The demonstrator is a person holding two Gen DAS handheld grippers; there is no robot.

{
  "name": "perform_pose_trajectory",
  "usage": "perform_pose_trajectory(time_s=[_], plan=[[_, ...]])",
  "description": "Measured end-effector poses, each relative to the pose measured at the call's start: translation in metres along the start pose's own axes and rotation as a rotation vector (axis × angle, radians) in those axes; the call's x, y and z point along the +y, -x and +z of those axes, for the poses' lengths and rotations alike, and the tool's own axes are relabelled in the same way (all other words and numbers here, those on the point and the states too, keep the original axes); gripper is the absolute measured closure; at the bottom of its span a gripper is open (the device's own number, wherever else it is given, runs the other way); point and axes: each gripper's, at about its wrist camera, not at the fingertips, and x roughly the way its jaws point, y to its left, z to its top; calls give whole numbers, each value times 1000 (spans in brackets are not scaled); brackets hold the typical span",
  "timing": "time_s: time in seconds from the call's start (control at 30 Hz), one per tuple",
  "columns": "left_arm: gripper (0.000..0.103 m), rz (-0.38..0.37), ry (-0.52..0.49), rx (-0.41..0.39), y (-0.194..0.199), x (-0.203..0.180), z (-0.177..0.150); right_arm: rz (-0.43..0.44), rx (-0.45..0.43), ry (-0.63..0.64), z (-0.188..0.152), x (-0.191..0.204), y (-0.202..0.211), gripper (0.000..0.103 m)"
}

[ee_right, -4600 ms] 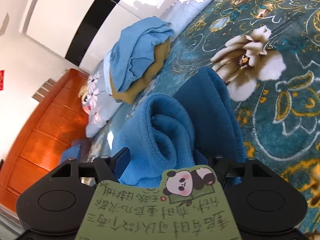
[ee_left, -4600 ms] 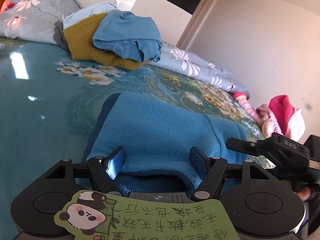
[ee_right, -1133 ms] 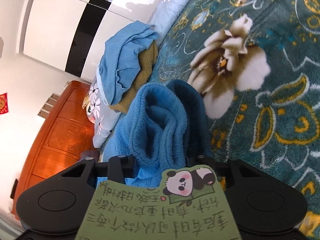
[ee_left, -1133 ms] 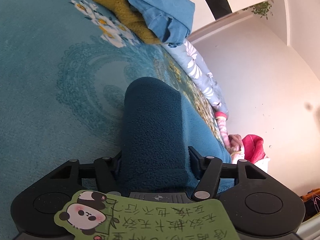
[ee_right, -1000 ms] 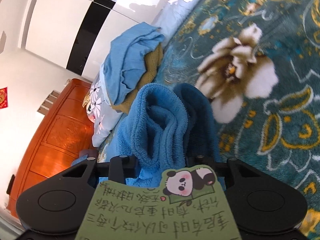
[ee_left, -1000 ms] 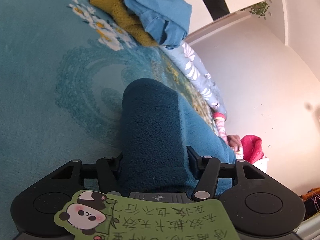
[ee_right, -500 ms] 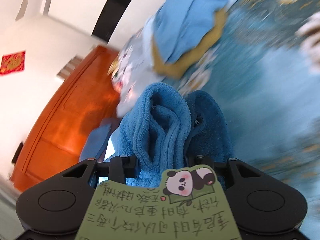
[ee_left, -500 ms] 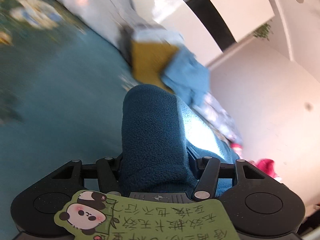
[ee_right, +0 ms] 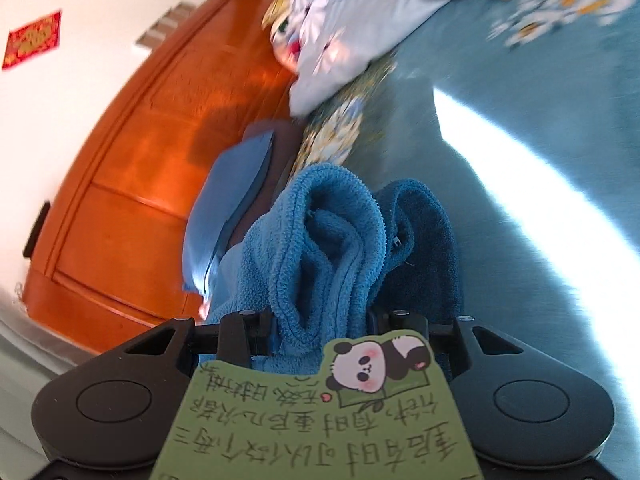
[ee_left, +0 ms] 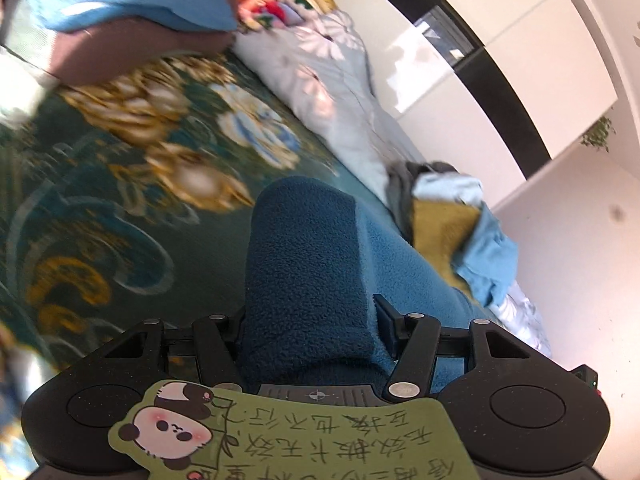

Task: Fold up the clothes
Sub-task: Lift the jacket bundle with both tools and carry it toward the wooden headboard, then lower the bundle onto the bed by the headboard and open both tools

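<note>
My left gripper [ee_left: 310, 316] is shut on a folded edge of the blue fleece garment [ee_left: 308, 264], which bulges up between its jaws and hides the fingertips. My right gripper [ee_right: 324, 316] is shut on the other bunched end of the same blue fleece garment [ee_right: 332, 248]. The fleece is held up above the teal floral bedspread [ee_left: 100, 208]. Both views are motion blurred.
A pile of folded clothes, blue on brown [ee_left: 120, 8], lies at the head of the bed, also in the right wrist view [ee_right: 228, 208]. An unfolded pile with a mustard piece [ee_left: 444, 220] sits on the grey floral quilt [ee_left: 340, 92]. An orange wooden headboard [ee_right: 132, 152] stands behind.
Both grippers, still shut on the fleece, have swung it toward the headboard side of the bed. The folded pile and headboard have come into view; the unfolded pile has moved off to the side.
</note>
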Motion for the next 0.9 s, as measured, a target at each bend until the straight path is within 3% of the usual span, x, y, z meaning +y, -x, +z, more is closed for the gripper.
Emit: perform_pose_trajectory(time_s=[0.13,0.33,0.5,0.63,0.8,0.87,0.9], plan=[[48,39,-14,-22,13,18,23,4,21,-1,-2,17,-33,63],[48,99,-17,23,20,43,48,-14,32,-43,-11,27,-73,63],[45,130,44,35,12,64,39,-45,49,-85,-17,24,-90,62],[35,138,98,1,11,80,26,-58,65,-62,-22,21,-93,62],[31,173,105,-30,17,79,21,-70,71,-26,-21,29,-95,59],[20,200,93,-38,19,75,20,-75,72,-9,-19,32,-94,57],[20,219,88,-39,20,72,20,-78,71,-2,-19,33,-93,57]])
